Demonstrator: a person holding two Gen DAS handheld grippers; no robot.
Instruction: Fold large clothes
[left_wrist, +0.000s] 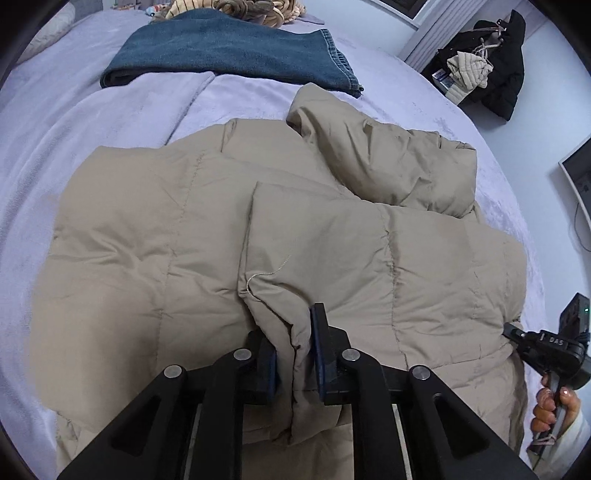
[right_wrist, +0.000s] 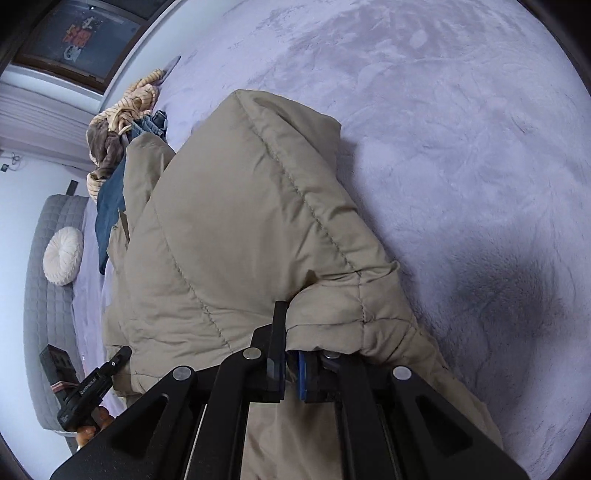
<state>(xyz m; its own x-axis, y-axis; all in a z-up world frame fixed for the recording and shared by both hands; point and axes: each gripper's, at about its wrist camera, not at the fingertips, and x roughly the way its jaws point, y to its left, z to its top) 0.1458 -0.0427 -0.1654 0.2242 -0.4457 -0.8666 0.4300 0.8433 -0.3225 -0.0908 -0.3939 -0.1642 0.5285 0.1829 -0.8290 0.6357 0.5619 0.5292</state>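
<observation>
Beige quilted nylon fills both views: the puffer jacket (left_wrist: 280, 229) lies spread across the middle of the lavender bed (left_wrist: 92, 122), one sleeve already laid over the body, and we look to be mid-fold. The left gripper (left_wrist: 294, 354) has its jaws nearly closed on a pinched ridge of fabric at the jacket's near hem. The right gripper (right_wrist: 286, 363) is clamped just as narrowly on a bunched corner of the jacket (right_wrist: 236, 229), lifting that padded flap up off the bed (right_wrist: 461, 166). My read: the next move calls for both grips to travel together, carrying the near hem up toward the collar and setting it down flat. Folded jeans (left_wrist: 229, 51) wait near the far edge.
</observation>
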